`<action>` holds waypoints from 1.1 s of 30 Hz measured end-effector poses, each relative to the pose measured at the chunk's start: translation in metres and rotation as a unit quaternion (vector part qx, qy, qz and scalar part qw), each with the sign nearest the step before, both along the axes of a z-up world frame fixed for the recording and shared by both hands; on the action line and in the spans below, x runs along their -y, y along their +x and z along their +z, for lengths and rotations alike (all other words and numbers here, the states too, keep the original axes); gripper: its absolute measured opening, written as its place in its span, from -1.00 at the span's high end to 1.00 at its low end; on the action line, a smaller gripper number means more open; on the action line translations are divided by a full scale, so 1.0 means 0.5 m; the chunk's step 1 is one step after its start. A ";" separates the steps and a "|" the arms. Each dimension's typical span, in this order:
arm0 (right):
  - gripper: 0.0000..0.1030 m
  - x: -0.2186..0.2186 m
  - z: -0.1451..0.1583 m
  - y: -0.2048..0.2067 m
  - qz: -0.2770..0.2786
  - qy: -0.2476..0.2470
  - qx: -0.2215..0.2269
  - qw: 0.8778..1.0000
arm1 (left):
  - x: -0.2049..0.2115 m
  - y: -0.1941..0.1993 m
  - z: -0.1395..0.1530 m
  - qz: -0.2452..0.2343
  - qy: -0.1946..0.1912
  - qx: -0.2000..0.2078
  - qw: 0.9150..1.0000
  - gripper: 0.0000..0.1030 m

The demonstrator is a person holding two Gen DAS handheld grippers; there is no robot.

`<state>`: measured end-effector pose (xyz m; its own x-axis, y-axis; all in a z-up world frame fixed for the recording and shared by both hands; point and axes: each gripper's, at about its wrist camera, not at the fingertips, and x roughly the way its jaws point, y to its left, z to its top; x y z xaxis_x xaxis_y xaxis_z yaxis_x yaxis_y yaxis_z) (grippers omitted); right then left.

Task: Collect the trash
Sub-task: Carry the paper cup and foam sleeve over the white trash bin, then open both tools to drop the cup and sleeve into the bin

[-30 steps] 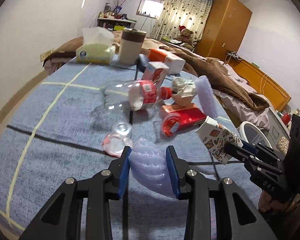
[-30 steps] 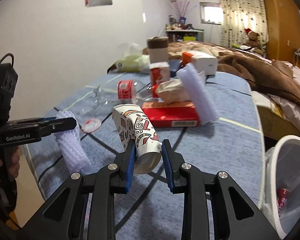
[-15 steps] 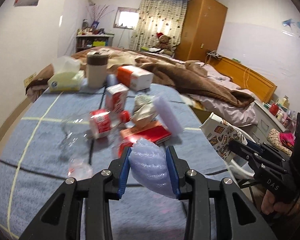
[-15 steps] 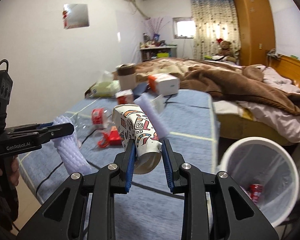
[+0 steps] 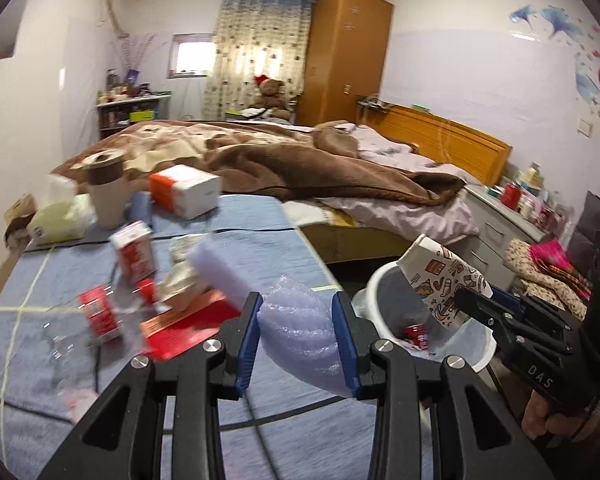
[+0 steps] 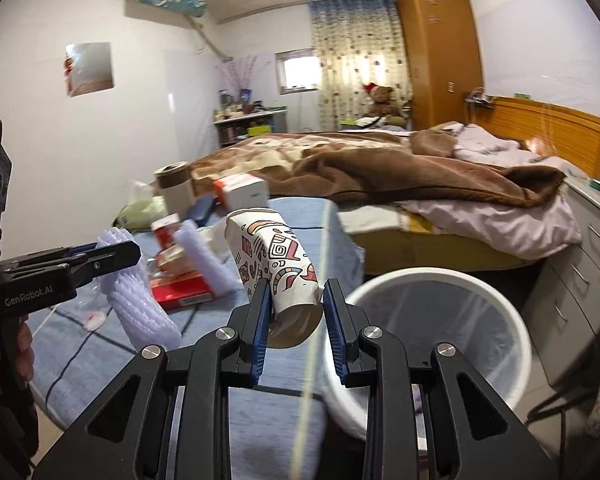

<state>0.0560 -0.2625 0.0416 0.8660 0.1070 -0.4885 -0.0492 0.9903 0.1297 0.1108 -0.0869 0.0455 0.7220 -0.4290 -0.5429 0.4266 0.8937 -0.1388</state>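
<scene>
Left gripper [image 5: 296, 336] clamped a lilac foam net [image 5: 296, 332] beside the white bin [image 5: 480, 356]. Right gripper [image 6: 294, 320] pinched a patterned paper cup [image 6: 274, 260] near that bin's rim.

Both tools pointed slightly downward, the left tool [image 5: 298, 336] clamped on foam, the right tool [image 6: 294, 316] on a cup.

I see a pale-walled bedroom: tall orange wooden wardrobe [image 5: 346, 52], patterned curtain [image 5: 260, 52] beside a small bright window [image 5: 190, 56], rumpled brown blanket [image 5: 300, 160] on the bed.
</scene>
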 end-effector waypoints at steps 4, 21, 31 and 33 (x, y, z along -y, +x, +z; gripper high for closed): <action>0.47 0.032 -0.001 0.004 -0.022 0.000 -0.002 1.000 | 0.052 0.017 0.003 -0.024 0.000 -0.003 1.000 0.28; 0.46 0.151 -0.054 -0.003 -0.144 -0.028 -0.055 0.988 | 0.252 0.058 -0.034 -0.091 0.027 -0.008 0.995 0.28; 0.46 0.186 -0.085 0.003 -0.170 -0.035 -0.094 0.980 | 0.317 0.068 -0.061 -0.109 0.053 -0.011 0.993 0.24; 0.46 0.195 -0.090 0.006 -0.172 -0.035 -0.100 0.979 | 0.325 0.071 -0.066 -0.111 0.056 -0.016 0.992 0.22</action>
